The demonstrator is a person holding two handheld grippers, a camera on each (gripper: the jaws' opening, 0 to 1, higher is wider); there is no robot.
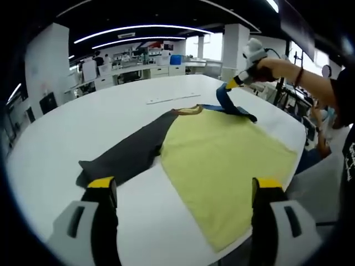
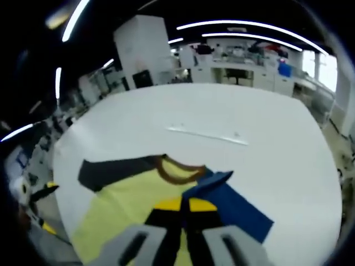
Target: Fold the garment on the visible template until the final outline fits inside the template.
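In the left gripper view, our left gripper [image 1: 186, 194] hovers above the near edge of the table [image 1: 83, 122], its yellow-tipped jaws spread wide and empty. Between and beyond them lies the shirt [image 1: 222, 160], flat on the white top: a pale yellow body, a dark grey sleeve [image 1: 130, 155] stretched toward the left, a brown collar [image 1: 188, 110] at the far end. Across the table our right gripper [image 1: 224, 88] has the blue sleeve [image 1: 230, 105] pinched and lifted off the cloth. The near hem of the shirt sits right at the table edge. We see no template outline here, so we cannot judge the fit yet.

In the right gripper view, the right gripper's jaws are clenched on the blue sleeve [image 2: 233, 208], which runs out to the right from the collar [image 2: 177, 172]. The yellow body [image 2: 127, 210] spreads below left, the grey sleeve [image 2: 113, 170] reaching left.

The risks, as we judge them: the grip is on thin fabric near the shoulder, so pulling hard could drag the whole shirt sideways and wrinkle the body; with the hem so near the edge, a tug that way could slide it off. A fold laid askew would leave the sleeve poking past the outline.
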